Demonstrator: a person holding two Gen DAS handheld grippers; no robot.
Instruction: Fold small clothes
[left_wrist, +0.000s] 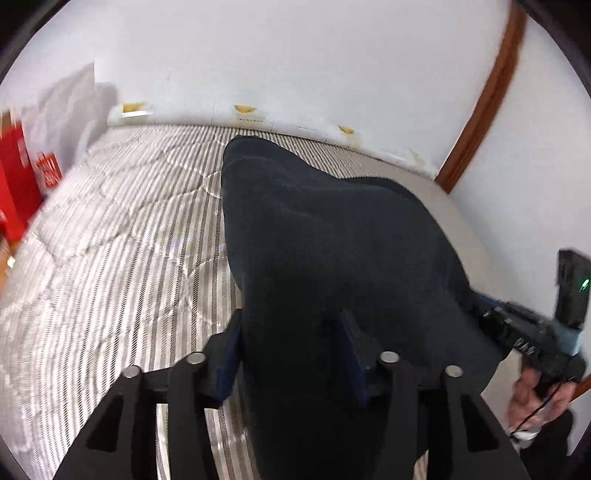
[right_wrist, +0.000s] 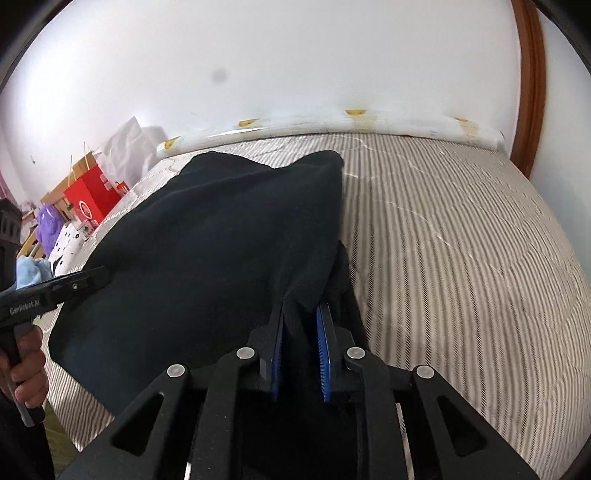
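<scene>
Dark navy, soft knit cloth fills both views: a small garment (left_wrist: 332, 236) that we have lifted by its near edge over the grey-and-white striped quilted mattress (left_wrist: 122, 221), its far end trailing toward the white wall.

Our left hand-held gripper (left_wrist: 291, 350) stands about half open. A thick fold of the garment runs between its blue pads (left_wrist: 349, 354), but the cloth hides the contact, so we cannot tell whether they press on it or only straddle it. Our right hand-held gripper (right_wrist: 301, 343) is nearly closed, with a bunched edge of the same cloth pinched between its ridged blue pads (right_wrist: 324, 350). From the right wrist view the left tool reaches the garment's opposite edge, with a person's hand on its handle.

We judge this to be the carrying stroke of a fold: 2 corners of the near edge raised, the rest draped on the bed. The next move calls for bringing both corners level toward the far edge, keeping the cloth taut between them so no crease forms, and lowering them together before letting go. If the left hold is as loose as it looks, it wants tightening first.

A red paper bag (right_wrist: 92, 195) stands off to the left, beyond the bed.
</scene>
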